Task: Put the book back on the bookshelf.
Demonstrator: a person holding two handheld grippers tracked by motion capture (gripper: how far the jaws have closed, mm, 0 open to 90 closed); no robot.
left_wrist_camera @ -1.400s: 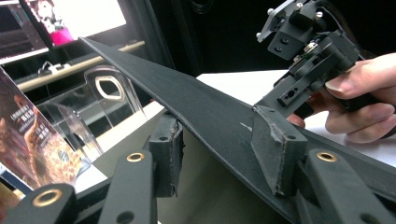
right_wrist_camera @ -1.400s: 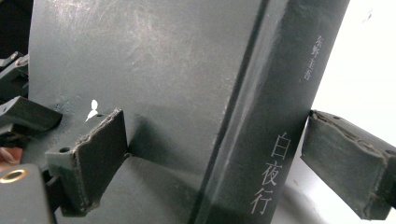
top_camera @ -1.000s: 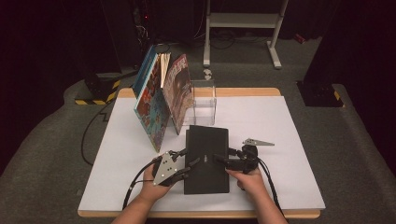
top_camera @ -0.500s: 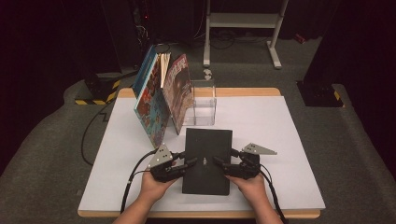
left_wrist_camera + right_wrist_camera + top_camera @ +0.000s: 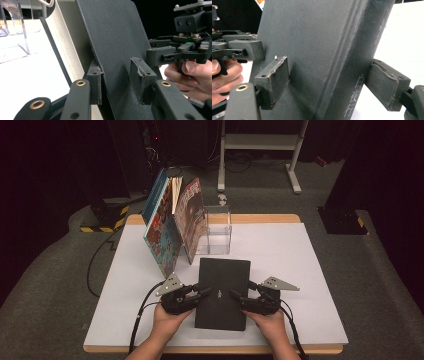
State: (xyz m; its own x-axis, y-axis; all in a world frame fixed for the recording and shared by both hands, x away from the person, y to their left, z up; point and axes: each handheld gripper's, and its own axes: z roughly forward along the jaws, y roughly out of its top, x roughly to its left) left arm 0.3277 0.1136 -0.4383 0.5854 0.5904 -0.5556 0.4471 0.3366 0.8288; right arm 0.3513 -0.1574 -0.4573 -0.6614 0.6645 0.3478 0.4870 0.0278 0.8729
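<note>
A black hardback book point(image 5: 222, 292) lies on the white table point(image 5: 300, 270) near its front edge. My left gripper point(image 5: 200, 292) reaches in from the book's left side. Its jaws have just been closing around the raised front cover point(image 5: 112, 32): one pad sits under the cover, above the pages point(image 5: 65, 50), and the other stands off its outer face. My right gripper point(image 5: 240, 296) comes from the right and has been closing across the spine side point(image 5: 352, 50), with a pad touching each face of the book.
Several picture books point(image 5: 172, 227) stand leaning at the back left against a clear acrylic bookend point(image 5: 218, 230). Cables trail from both grippers over the table's near edge. Dark floor and a white stand's legs lie beyond the table.
Both hands have drawn slightly nearer and rolled, so the grey plates on the grippers now tip up. Both pairs of jaws have narrowed on the book, which has stayed in place.
</note>
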